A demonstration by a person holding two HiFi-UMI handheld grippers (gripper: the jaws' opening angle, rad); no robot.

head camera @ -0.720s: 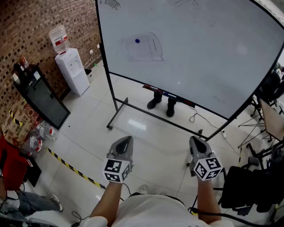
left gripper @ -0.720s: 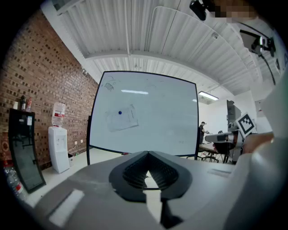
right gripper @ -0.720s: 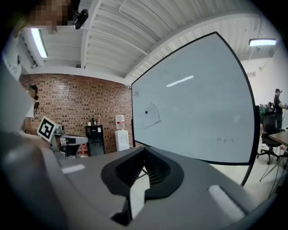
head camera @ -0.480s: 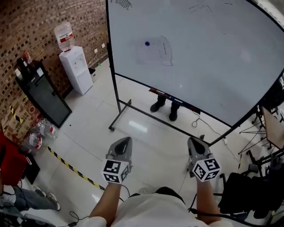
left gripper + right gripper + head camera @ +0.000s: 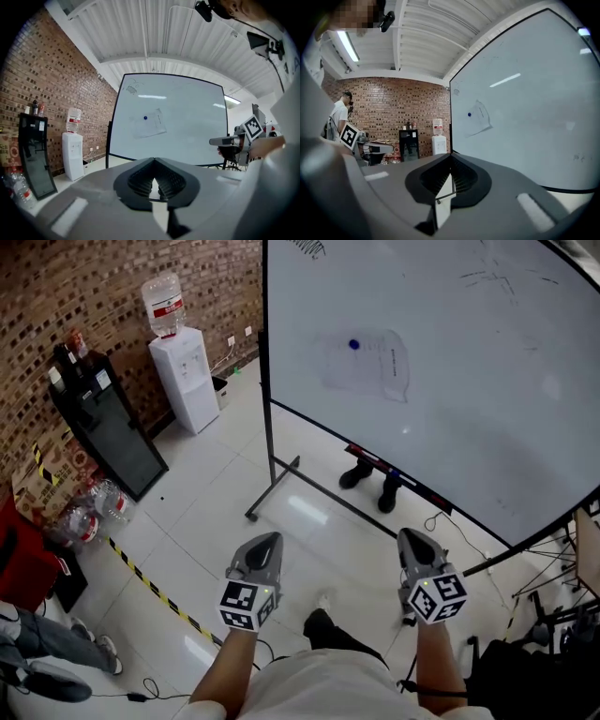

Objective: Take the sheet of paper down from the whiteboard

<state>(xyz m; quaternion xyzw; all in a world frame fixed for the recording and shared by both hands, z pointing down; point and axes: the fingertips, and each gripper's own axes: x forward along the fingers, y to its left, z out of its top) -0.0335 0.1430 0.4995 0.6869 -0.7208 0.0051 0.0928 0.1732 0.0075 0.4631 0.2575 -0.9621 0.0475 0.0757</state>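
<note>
A sheet of paper [image 5: 367, 361] hangs on the whiteboard [image 5: 469, 418], pinned near its top by a blue magnet [image 5: 353, 345]. The same sheet of paper [image 5: 148, 124] shows in the left gripper view and as the sheet of paper [image 5: 479, 120] in the right gripper view. My left gripper [image 5: 265, 544] and right gripper [image 5: 413, 542] are held low in front of me, well short of the board. Both are shut with nothing between the jaws.
A white water dispenser [image 5: 185, 371] stands left of the board against the brick wall, with a black cabinet [image 5: 108, 432] beside it. Yellow-black tape [image 5: 155, 596] crosses the floor. A person's shoes [image 5: 373, 482] show behind the board stand. Another person [image 5: 338, 122] stands far left.
The whiteboard and paper have shifted right and down in the head view as my view turned and moved nearer. Both grippers keep their places, shut.
</note>
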